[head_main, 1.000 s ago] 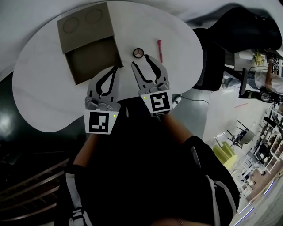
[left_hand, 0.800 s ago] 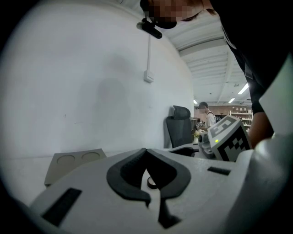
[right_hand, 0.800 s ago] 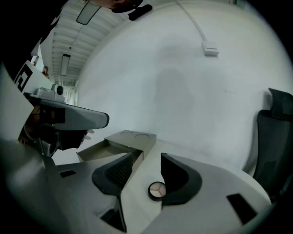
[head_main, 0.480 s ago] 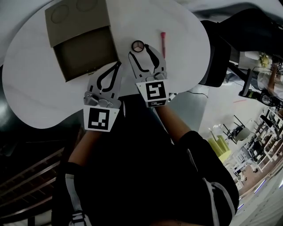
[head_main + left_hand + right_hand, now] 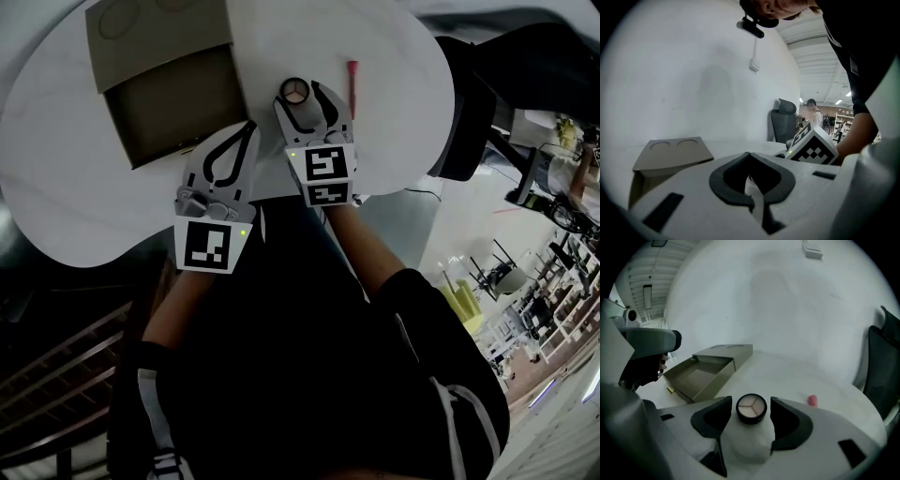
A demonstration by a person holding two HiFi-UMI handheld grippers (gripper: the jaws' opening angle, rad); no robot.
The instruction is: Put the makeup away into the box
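Right gripper (image 5: 300,96) pitched down at the white surface (image 5: 56,187), jaws wide apart, just been opening, flanking the round compact (image 5: 751,408) without touching it; its 3 pans face up. Left gripper (image 5: 246,131) shut and empty, just beside the open tan box (image 5: 173,103). Pink stick (image 5: 352,82) right of the compact, long axis pointing away from the person.

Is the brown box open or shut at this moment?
Open. The box is slid open, and the right gripper view looks into its bare inside.

Bare table (image 5: 264,58) — between box (image 5: 173,105) and compact (image 5: 295,91)
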